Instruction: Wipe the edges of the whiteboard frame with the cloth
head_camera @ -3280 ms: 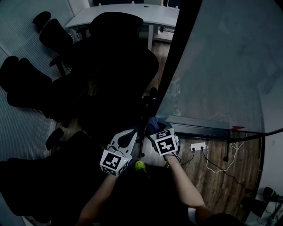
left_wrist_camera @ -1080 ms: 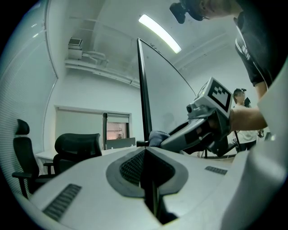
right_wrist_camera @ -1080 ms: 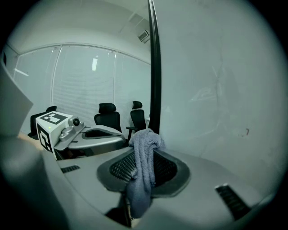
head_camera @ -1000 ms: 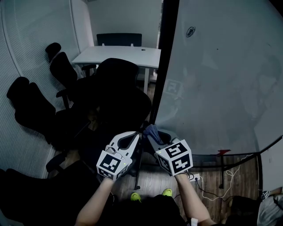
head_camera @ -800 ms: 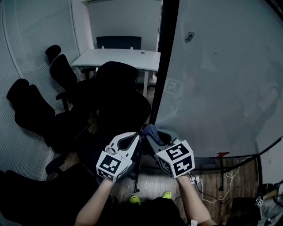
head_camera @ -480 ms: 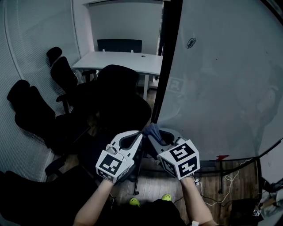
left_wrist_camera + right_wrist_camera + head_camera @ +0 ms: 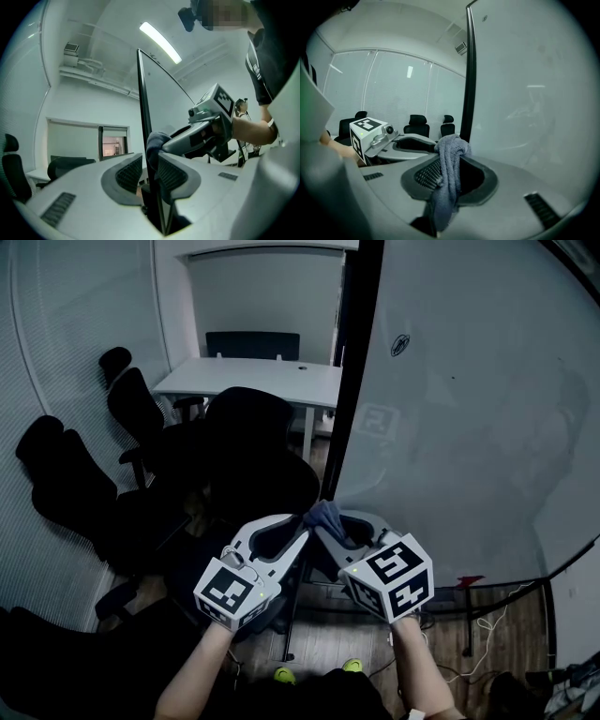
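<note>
The right claw [image 7: 451, 174] pinches the crumpled blue-grey terry cloth [image 7: 449, 154], which hangs limp just beside the black whiteboard frame edge [image 7: 468, 75]. The left claw [image 7: 150, 168] has just been opening and stands spread astride that edge.

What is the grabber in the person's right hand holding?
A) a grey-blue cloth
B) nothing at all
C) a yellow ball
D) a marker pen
A: in the right gripper view, the right gripper has its fingers closed on a grey-blue cloth, which bunches above the tips and hangs down between them.
</note>
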Available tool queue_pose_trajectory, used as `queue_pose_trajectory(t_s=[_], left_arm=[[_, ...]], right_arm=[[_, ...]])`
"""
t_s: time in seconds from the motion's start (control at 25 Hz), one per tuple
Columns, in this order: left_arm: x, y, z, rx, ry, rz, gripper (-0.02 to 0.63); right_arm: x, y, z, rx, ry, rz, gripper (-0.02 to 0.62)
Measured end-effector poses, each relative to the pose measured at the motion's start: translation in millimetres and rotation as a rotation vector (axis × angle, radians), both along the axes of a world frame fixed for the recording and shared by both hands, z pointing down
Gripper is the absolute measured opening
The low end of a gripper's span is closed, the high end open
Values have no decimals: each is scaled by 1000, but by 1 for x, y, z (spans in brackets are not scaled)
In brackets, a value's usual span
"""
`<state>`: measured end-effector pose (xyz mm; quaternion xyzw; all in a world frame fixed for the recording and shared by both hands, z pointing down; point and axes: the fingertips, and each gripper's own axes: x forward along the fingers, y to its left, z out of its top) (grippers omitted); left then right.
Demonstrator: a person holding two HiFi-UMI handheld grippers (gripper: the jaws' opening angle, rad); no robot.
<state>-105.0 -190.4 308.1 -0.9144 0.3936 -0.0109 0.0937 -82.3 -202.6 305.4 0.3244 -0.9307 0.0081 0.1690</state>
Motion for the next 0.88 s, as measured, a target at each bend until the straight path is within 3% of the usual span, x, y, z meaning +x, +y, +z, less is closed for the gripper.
queue_pose_trajectory(t_s=[0.44, 0.6, 0.88], left_arm=[[8, 15, -11, 37, -47, 78, 164], [14, 11, -7, 1, -61, 66, 169], [13, 0, -26, 38, -42, 24, 167]], right_arm=[[0, 2, -19, 29, -24, -8, 94], [0, 0, -26, 43, -26, -4, 94], [-2, 0, -43, 84, -21, 0, 94]])
